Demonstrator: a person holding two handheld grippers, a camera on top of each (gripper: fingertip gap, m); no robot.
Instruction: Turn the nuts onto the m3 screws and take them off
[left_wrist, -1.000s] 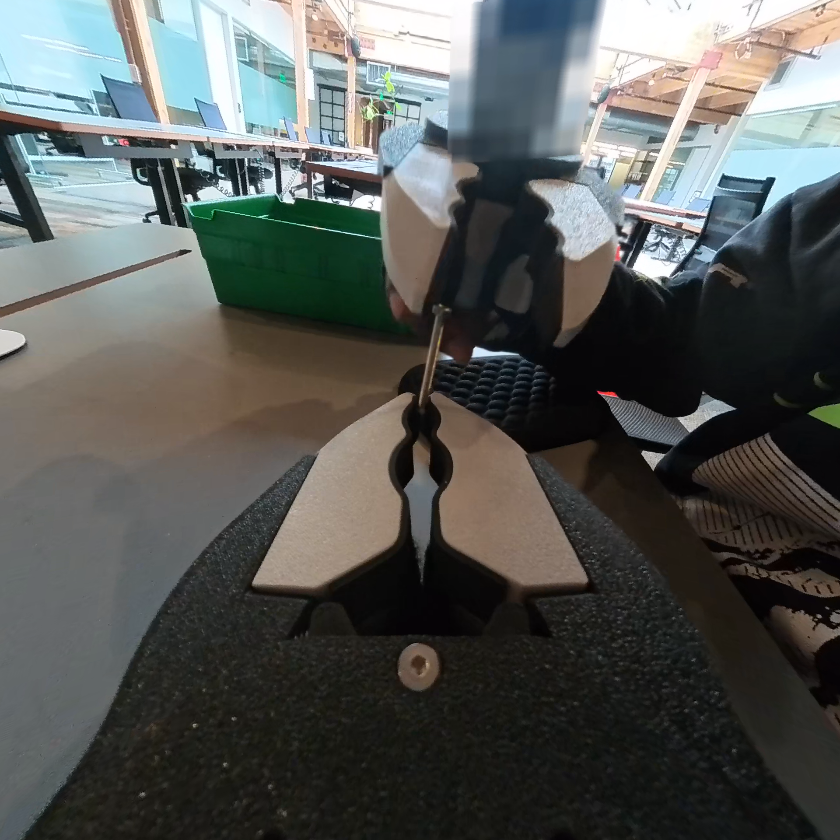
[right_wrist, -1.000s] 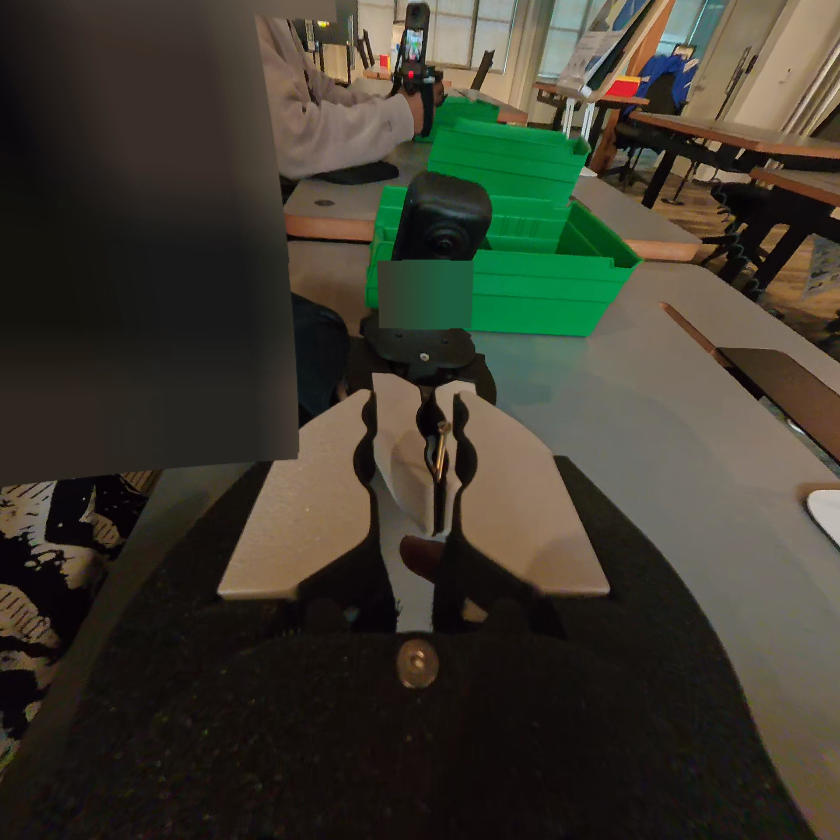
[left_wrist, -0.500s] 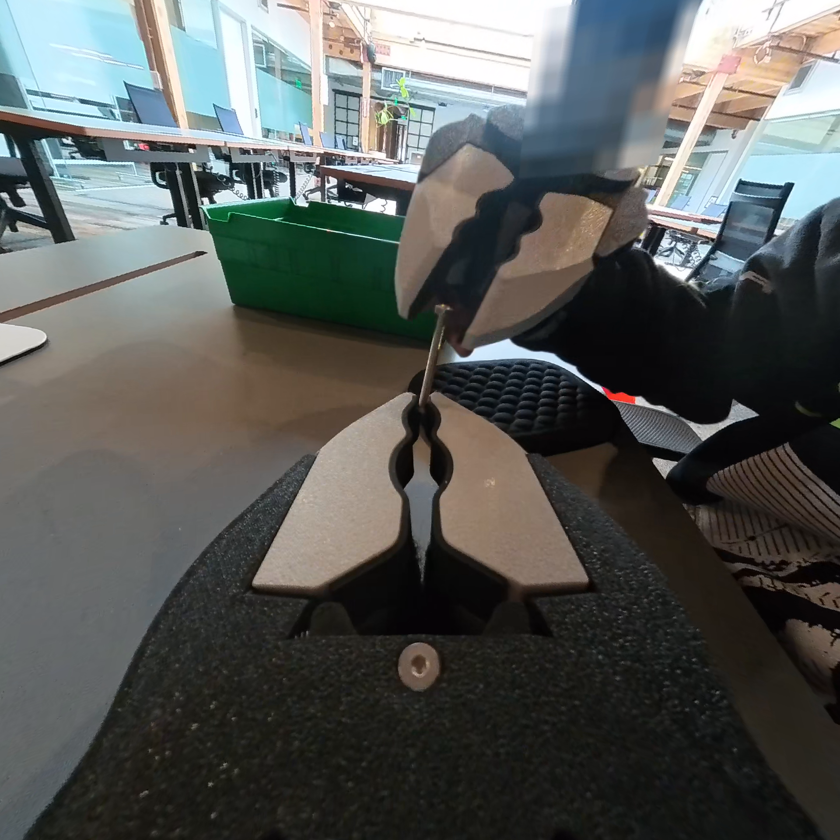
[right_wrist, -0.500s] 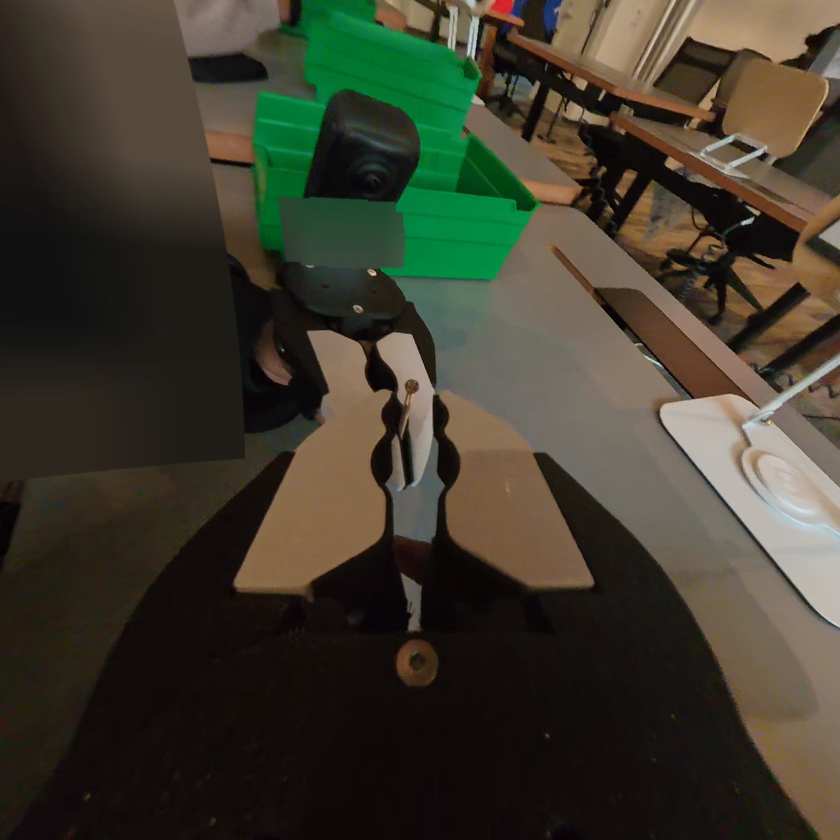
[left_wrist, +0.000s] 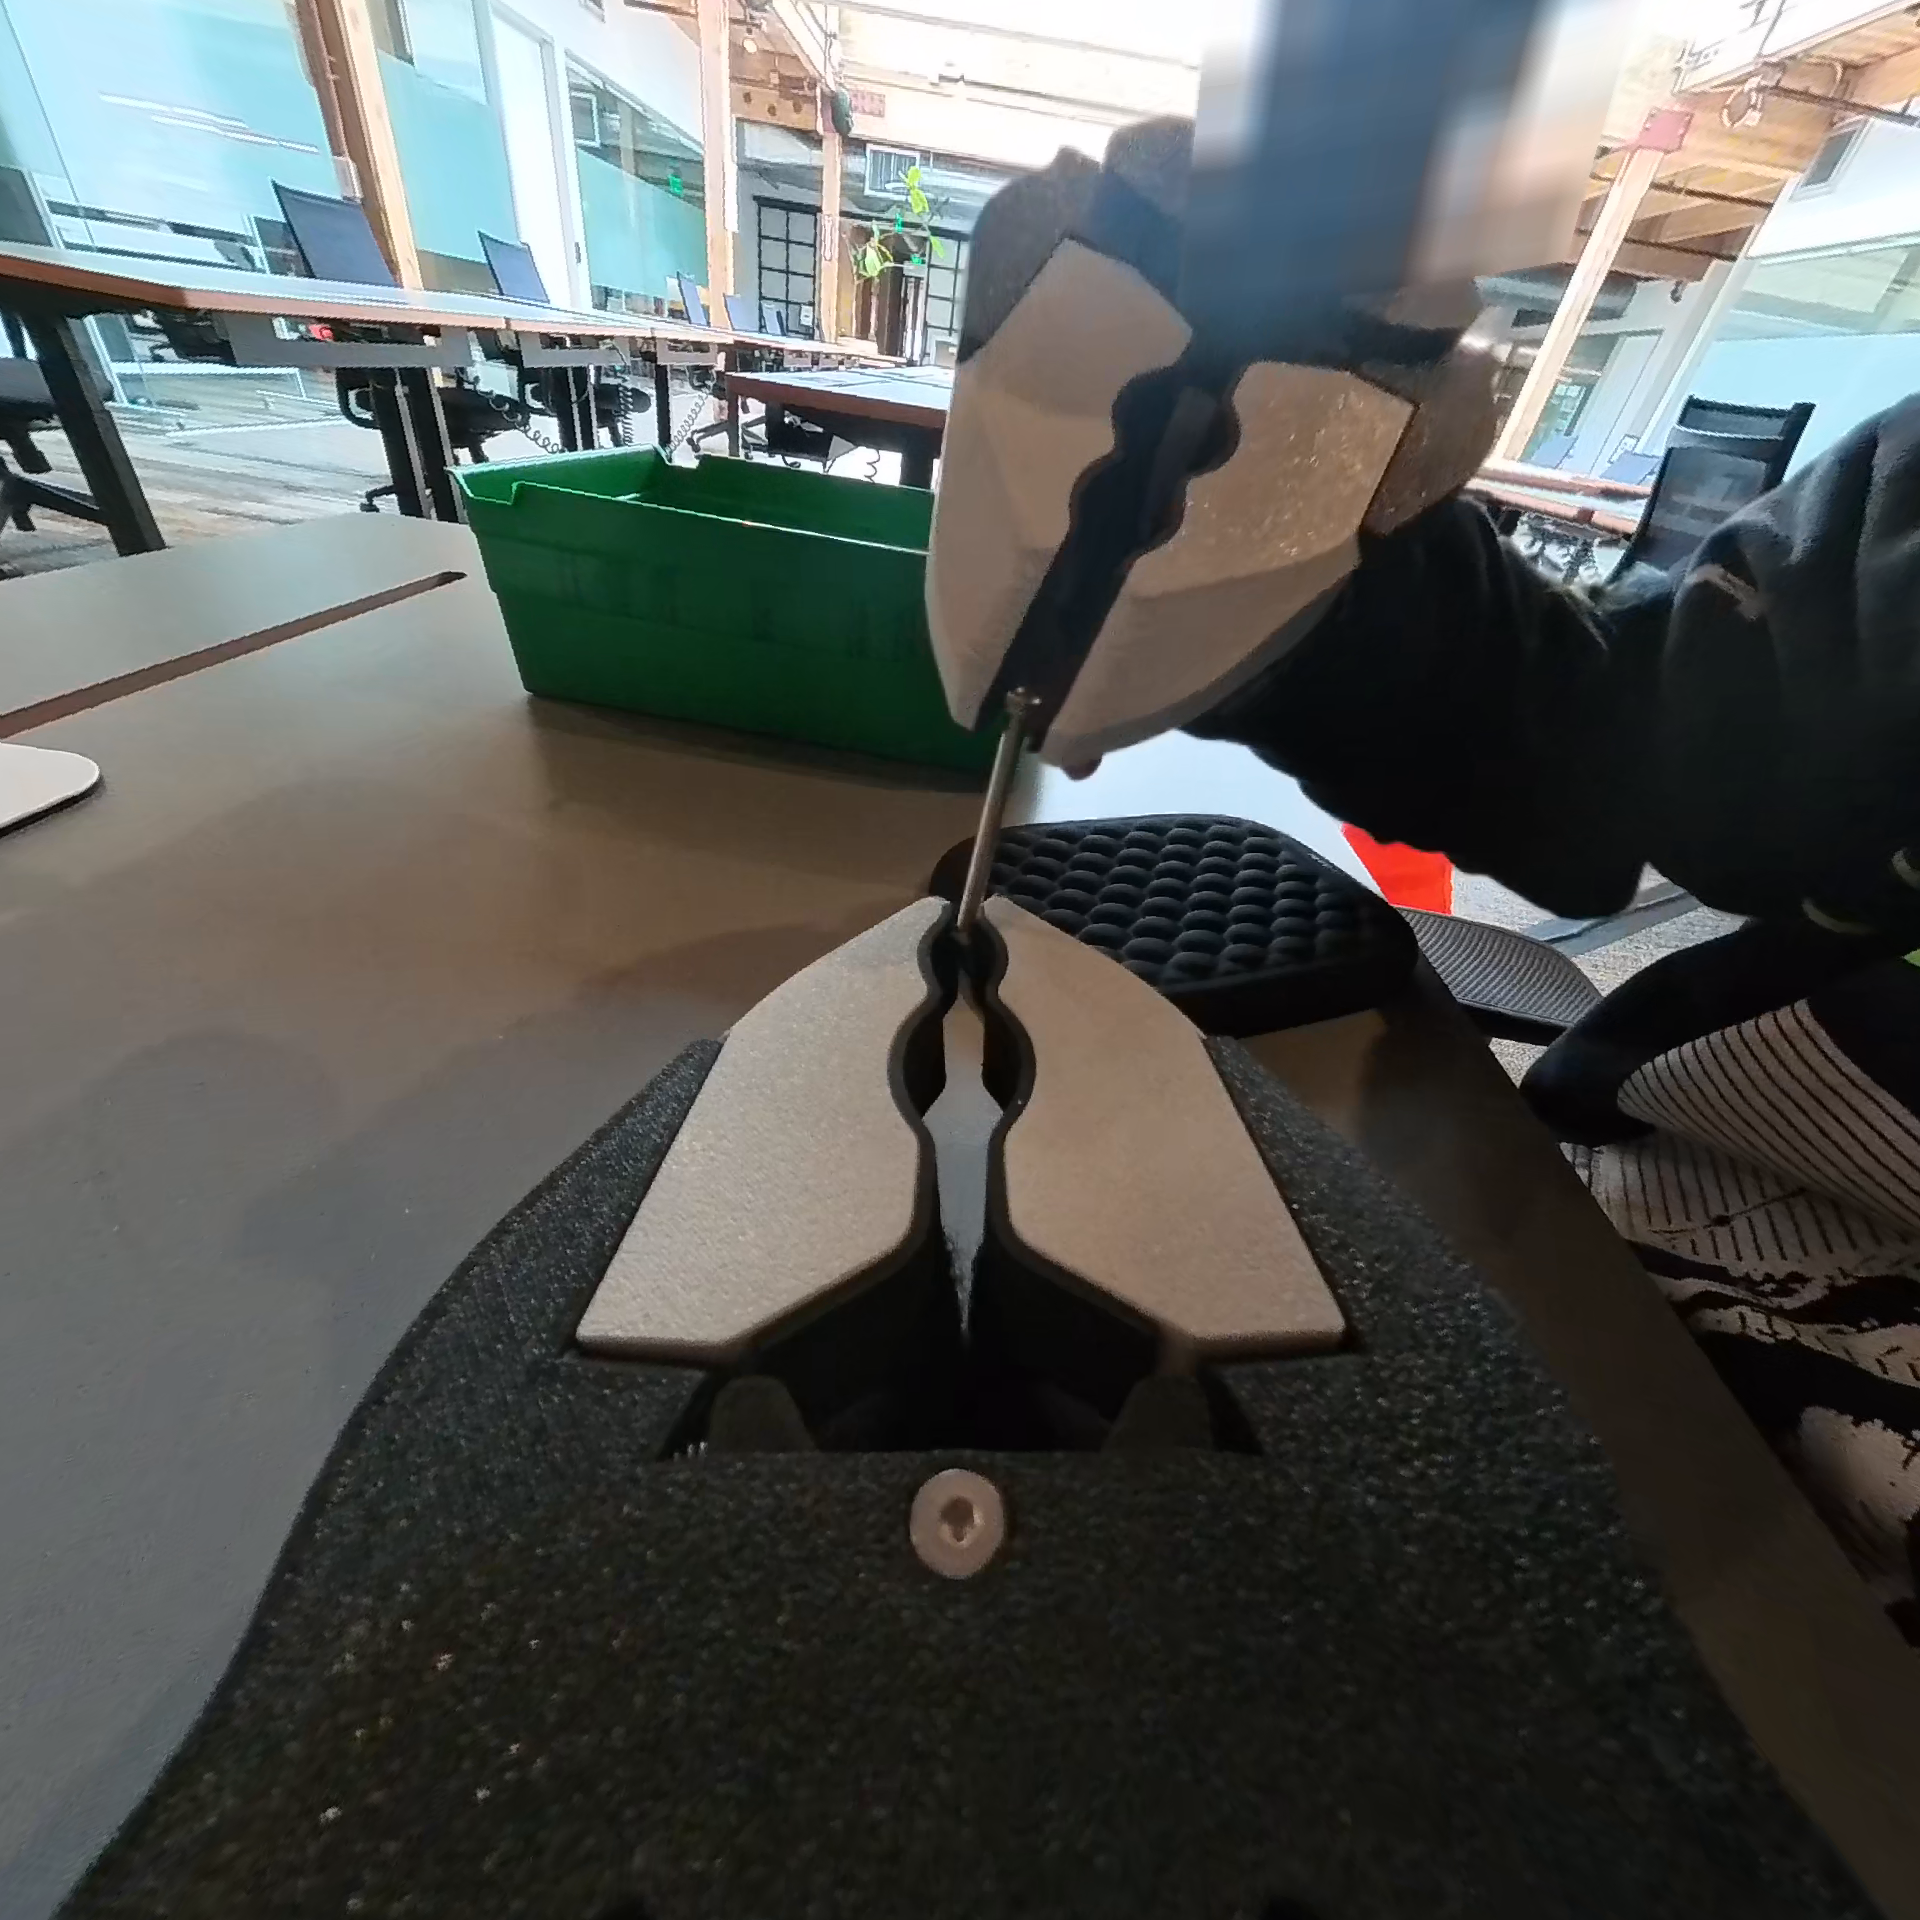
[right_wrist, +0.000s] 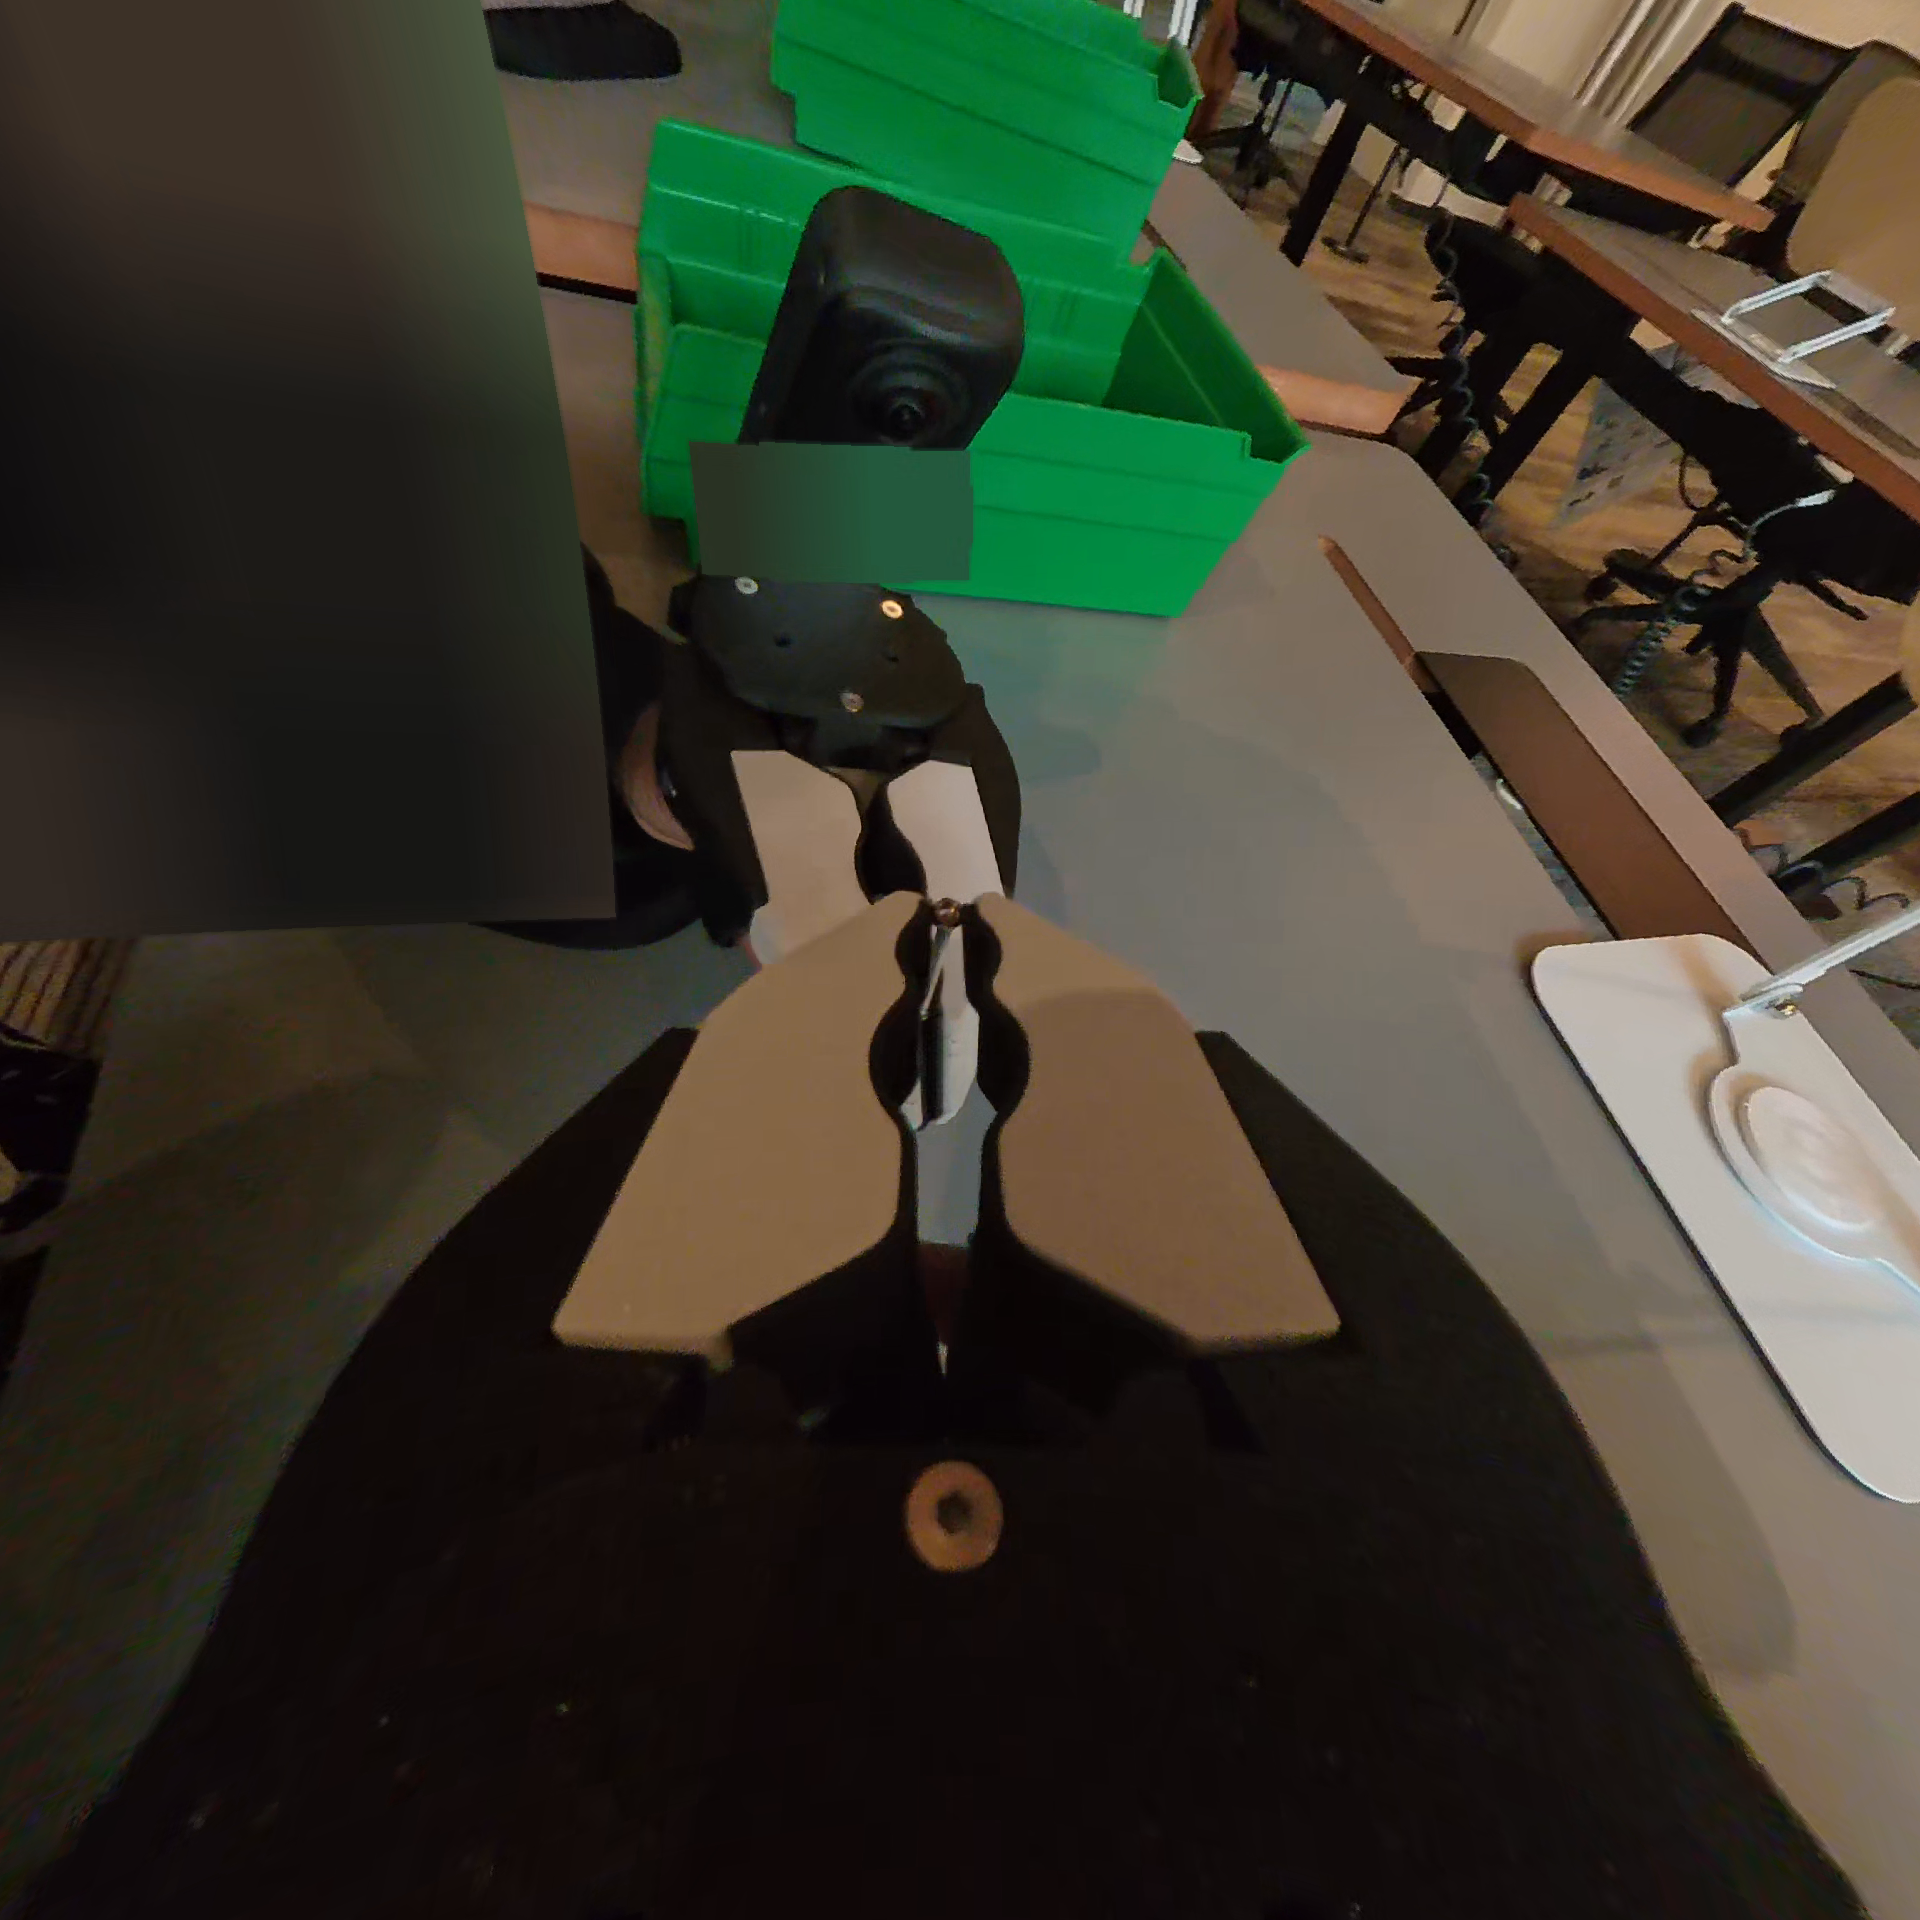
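Nut too small to make out: left gripper (left_wrist: 964, 920) clamps thin steel screw (left_wrist: 995, 805), right gripper (right_wrist: 945, 906) pinches its head, over grey tabletop (left_wrist: 312, 883) in open office.

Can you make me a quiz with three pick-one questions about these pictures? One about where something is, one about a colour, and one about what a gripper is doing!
1. Where does the thin metal screw sit?
A. Flat on the table
B. Standing up from the tips of the left gripper
C. Inside the bin

2. What colour is the bin behind the grippers?
A. Green
B. Red
C. Blue

3. How does the right gripper stand at the screw's top end?
A. Wide open, far off
B. Lying on the table
C. Closed in around it

Answers: 1 B, the screw's lower end is pinched between the left fingertips; 2 A, its walls are bright green; 3 C, its fingertips sit tight on either side of the screw's top end.
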